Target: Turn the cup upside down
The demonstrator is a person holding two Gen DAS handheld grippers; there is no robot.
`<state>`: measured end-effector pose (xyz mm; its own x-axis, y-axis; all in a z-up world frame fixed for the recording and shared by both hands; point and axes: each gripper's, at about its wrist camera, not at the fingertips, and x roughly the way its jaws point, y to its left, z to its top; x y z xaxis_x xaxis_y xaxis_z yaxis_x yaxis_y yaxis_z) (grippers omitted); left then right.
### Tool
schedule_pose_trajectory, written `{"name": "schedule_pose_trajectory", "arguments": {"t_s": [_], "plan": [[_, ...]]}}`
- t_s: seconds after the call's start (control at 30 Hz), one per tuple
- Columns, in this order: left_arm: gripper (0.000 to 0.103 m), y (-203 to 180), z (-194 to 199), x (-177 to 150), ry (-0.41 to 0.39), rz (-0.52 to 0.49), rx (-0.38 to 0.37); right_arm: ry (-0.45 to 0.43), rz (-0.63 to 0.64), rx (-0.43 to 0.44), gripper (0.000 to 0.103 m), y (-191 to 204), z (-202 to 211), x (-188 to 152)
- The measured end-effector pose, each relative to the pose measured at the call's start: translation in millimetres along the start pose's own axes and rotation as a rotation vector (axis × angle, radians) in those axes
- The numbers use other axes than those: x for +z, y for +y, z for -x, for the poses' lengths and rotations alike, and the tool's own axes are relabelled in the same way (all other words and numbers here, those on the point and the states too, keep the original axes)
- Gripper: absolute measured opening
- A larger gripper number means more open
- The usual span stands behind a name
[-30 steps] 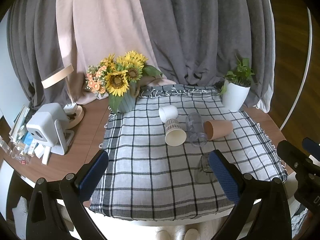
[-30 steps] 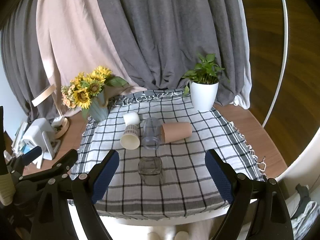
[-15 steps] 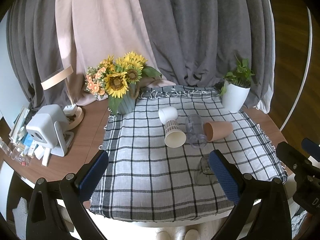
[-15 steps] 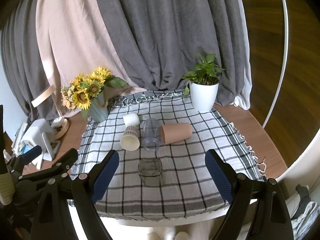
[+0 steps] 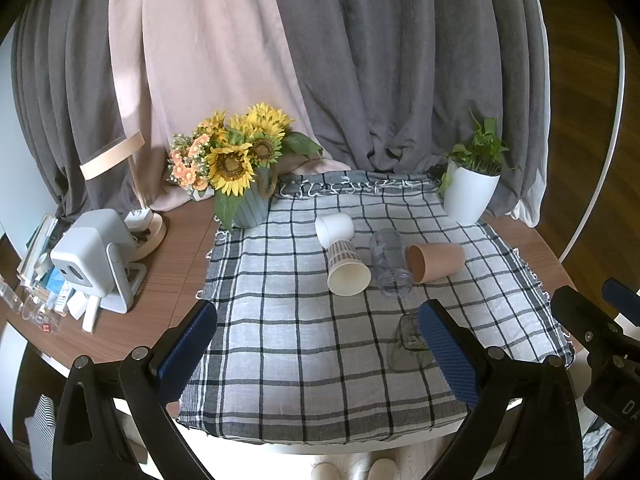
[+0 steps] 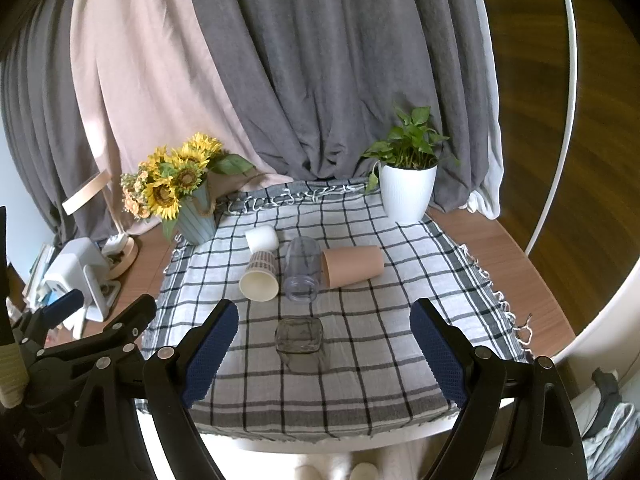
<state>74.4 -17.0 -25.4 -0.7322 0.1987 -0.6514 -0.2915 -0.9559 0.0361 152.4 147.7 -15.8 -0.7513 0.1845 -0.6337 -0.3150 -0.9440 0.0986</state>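
Nothing has shifted since 1.0 s ago. Left gripper (image 5: 316, 344) and right gripper (image 6: 324, 342) are held spread, empty. Square glass cup (image 6: 299, 335) stands at 6 o'clock of clear tumbler (image 6: 303, 269), apparently upright; flip not started.

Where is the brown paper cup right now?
In the right wrist view the brown paper cup lies on its side on the checked cloth, right of the clear plastic cup.

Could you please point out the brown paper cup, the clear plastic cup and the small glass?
brown paper cup (image 6: 354, 266), right wrist view, on its side wall.
clear plastic cup (image 6: 303, 270), right wrist view, on its side wall.
small glass (image 6: 299, 334), right wrist view, on its body.
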Motion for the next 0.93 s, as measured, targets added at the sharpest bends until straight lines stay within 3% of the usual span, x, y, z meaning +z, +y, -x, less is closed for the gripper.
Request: {"name": "schedule_pose_trajectory", "arguments": {"t_s": [0.93], "plan": [[0.103, 2, -10, 7, 0.013, 0.005, -0.001, 0.013, 0.007, 0.008, 0.088, 3, -11, 7]]}}
